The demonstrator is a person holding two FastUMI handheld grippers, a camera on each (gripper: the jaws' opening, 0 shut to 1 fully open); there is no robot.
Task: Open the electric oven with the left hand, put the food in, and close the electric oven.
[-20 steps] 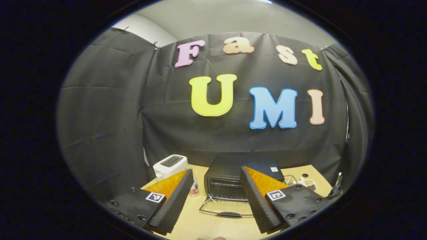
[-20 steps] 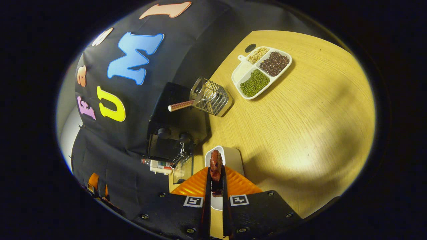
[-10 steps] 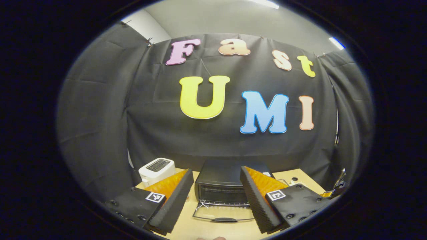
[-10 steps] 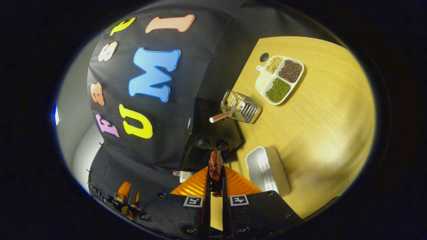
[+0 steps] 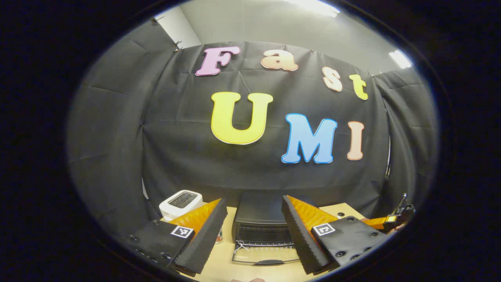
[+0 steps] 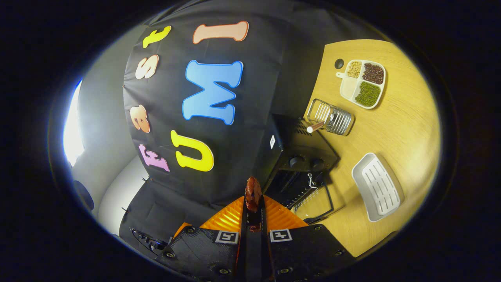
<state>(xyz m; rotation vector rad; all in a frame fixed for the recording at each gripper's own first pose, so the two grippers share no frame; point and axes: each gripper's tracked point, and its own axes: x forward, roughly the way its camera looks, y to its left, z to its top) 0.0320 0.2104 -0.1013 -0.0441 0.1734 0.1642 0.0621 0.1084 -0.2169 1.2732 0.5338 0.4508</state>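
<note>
Right tongs (image 6: 253,213) pinch the meat piece (image 6: 253,194); left tongs (image 5: 254,231) gape wide.
Oven (image 5: 260,219) door (image 5: 266,256) lies open on the desk (image 6: 395,133).

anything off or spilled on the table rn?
Nothing spilled or damaged. The oven door hangs open as the task needs, the beans sit in the divided tray, and the white dish is empty.

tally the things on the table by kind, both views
oven: 1
toaster: 1
white tray: 1
bean dish: 1
wire basket: 1
bottle: 1
total: 6
</note>
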